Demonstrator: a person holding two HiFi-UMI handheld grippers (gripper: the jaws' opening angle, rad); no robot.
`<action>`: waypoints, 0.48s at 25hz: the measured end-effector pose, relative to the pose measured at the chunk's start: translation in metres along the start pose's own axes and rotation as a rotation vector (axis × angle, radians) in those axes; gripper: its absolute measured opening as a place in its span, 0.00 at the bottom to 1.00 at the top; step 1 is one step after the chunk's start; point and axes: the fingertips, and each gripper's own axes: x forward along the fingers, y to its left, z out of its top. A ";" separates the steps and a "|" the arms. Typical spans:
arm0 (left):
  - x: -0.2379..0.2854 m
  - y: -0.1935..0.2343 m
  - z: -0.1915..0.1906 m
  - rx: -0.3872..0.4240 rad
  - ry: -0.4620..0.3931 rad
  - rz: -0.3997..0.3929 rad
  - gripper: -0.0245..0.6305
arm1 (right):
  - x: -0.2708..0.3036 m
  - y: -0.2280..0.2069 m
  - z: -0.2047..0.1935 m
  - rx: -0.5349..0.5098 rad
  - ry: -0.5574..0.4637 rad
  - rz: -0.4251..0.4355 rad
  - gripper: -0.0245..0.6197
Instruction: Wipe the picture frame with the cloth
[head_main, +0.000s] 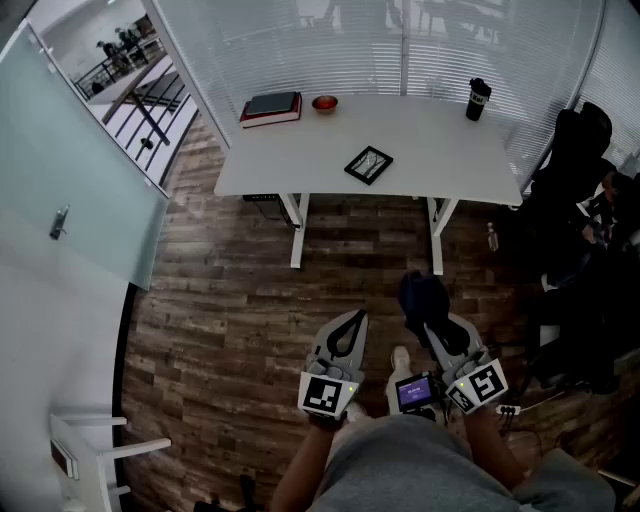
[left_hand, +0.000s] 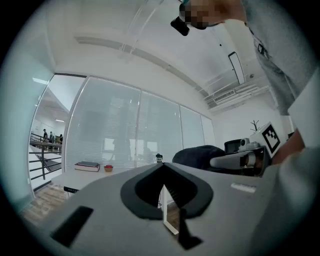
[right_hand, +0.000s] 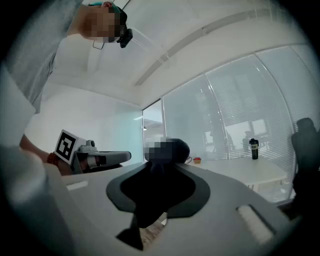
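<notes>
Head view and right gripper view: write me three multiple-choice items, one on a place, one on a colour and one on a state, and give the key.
1. The picture frame lies on the white table:
A) toward its front edge
B) in its back left corner
C) in its back right corner

2. The small bowl is:
A) blue
B) red
C) white

3. The right gripper is:
A) open and empty
B) shut on the picture frame
C) shut on the cloth

Key:
1 A, the frame lies flat, nearer the person's side of the table than the blinds.
2 B, the bowl beside the book shows red.
3 C, the dark cloth bulges out between its closed jaws in the right gripper view.
</notes>
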 end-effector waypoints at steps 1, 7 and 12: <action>0.006 0.002 0.000 0.004 -0.001 0.003 0.02 | 0.003 -0.007 0.000 0.002 0.000 0.001 0.18; 0.057 0.014 -0.005 0.014 0.007 0.027 0.03 | 0.027 -0.063 0.007 0.033 -0.024 0.007 0.19; 0.113 0.025 -0.014 0.020 0.017 0.052 0.03 | 0.050 -0.118 0.010 0.021 -0.015 0.028 0.19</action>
